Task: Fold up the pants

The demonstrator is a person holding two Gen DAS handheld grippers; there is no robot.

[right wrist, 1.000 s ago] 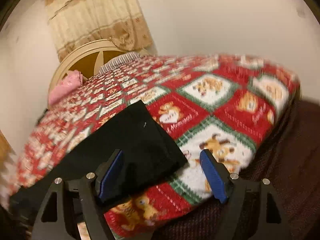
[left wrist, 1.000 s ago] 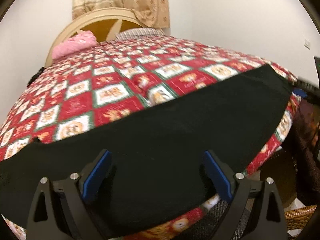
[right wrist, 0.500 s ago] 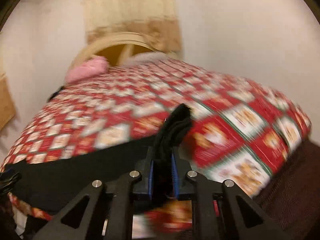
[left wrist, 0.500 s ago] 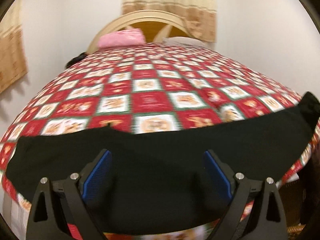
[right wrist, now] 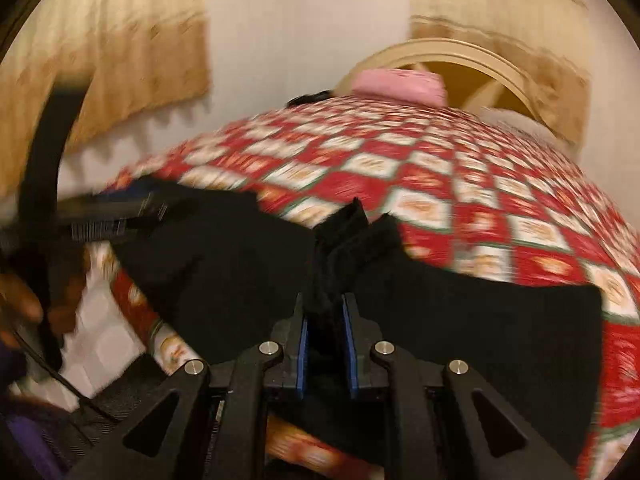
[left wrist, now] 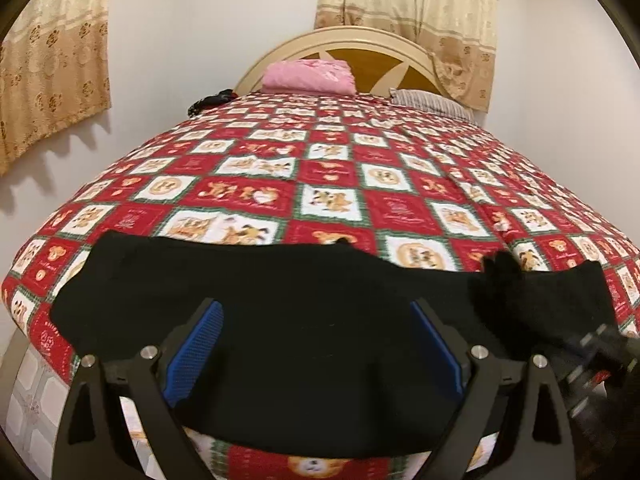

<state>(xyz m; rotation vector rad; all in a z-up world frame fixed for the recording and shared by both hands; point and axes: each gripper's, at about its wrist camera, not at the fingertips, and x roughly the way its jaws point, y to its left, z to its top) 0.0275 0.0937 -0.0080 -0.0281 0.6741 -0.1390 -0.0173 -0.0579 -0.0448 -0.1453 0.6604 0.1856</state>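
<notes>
Since a second ago the right gripper (right wrist: pixel 324 320) has clamped its fingers on an end of the black pants (left wrist: pixel 304 320) lying across the bed's (left wrist: pixel 332 184) foot, starting the fold, while the left gripper's (left wrist: pixel 316 344) fingers hover apart.

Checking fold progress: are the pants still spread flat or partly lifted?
Partly lifted: the right hand-held gripper pinches a raised bunch of the black pants; the rest lies on the bedspread.
</notes>
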